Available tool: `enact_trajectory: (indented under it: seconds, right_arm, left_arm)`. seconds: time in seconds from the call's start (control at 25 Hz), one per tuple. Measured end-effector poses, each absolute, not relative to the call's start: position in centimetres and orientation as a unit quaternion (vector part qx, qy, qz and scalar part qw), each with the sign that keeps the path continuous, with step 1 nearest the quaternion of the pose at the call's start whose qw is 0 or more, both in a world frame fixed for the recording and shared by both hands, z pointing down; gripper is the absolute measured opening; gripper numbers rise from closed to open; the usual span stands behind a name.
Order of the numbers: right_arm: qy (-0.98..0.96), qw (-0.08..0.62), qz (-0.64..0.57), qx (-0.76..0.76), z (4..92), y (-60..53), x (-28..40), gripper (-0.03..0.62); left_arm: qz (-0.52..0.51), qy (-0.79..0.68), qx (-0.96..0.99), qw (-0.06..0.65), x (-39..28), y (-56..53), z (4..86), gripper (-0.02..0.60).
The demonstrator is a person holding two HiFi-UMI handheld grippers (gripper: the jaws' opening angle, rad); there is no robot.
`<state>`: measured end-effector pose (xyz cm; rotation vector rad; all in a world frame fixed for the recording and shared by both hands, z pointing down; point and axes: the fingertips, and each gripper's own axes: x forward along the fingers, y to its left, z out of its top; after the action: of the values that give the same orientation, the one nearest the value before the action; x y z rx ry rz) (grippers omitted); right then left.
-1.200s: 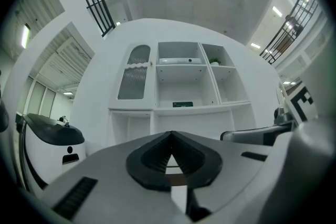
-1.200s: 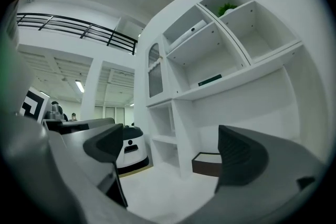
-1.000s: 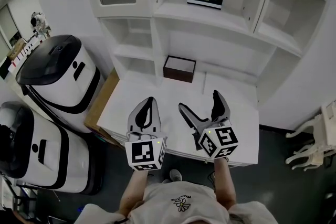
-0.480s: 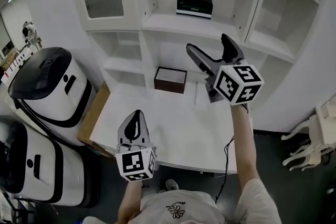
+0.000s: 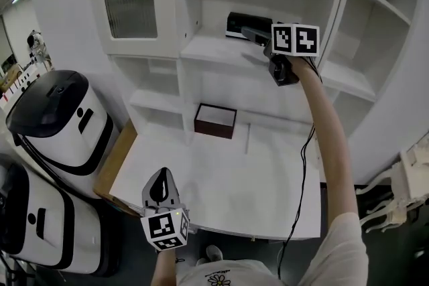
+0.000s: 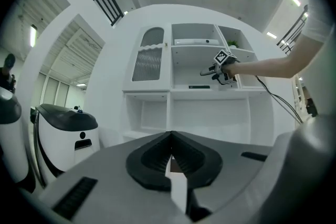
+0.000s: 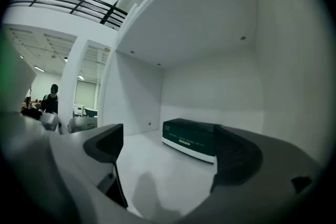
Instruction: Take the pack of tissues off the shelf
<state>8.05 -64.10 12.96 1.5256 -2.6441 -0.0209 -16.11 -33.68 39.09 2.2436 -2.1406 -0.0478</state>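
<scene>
Pack (image 5: pixel 238 19): dark green with a white base band, lying flat on the upper shelf (image 5: pixel 214 53), towards its back wall and well in from the front edge.
Right tool (image 5: pixel 253 35): raised on an outstretched arm to that shelf, pointing in at the pack; jaws wide apart with nothing gripped.
Right gripper view: pack (image 7: pixel 191 139) lies just ahead of the spread jaws, its right end hidden behind the right-hand jaw; I cannot tell whether they touch.
Left tool (image 5: pixel 161 185): low, over the table (image 5: pixel 268 191) at its front edge near the left corner; jaws pressed together, holding nothing.
Box (image 5: pixel 214 120): brown, at the back edge of the table, under the shelves, well apart from both tools.
</scene>
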Motion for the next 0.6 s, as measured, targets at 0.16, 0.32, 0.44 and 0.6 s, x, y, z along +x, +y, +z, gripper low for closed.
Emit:
enact_trajectory:
  seconds: [0.16,0.32,0.44,0.6]
  right_arm:
    - [-0.858,0.065,0.045,0.508,13.8,-67.4,9.6,0.54]
    - [-0.853,0.074,0.088,0.51,14.6,-69.7,10.6,0.54]
    - [-0.851,0.082,0.101,0.509,15.0,-70.7,11.0,0.54]
    - [-0.854,0.101,0.108,0.498,16.0,-71.2,10.8,0.54]
  left_arm:
    - [-0.01,-0.695,0.718,0.029,-16.8,-34.0,39.8,0.0]
    - [-0.006,-0.695,0.718,0.034,-16.8,-34.6,40.2,0.0]
    - [-0.001,-0.693,0.72,0.036,-16.6,-35.0,40.6,0.0]
    - [0.004,-0.693,0.72,0.043,-16.6,-35.3,41.2,0.0]
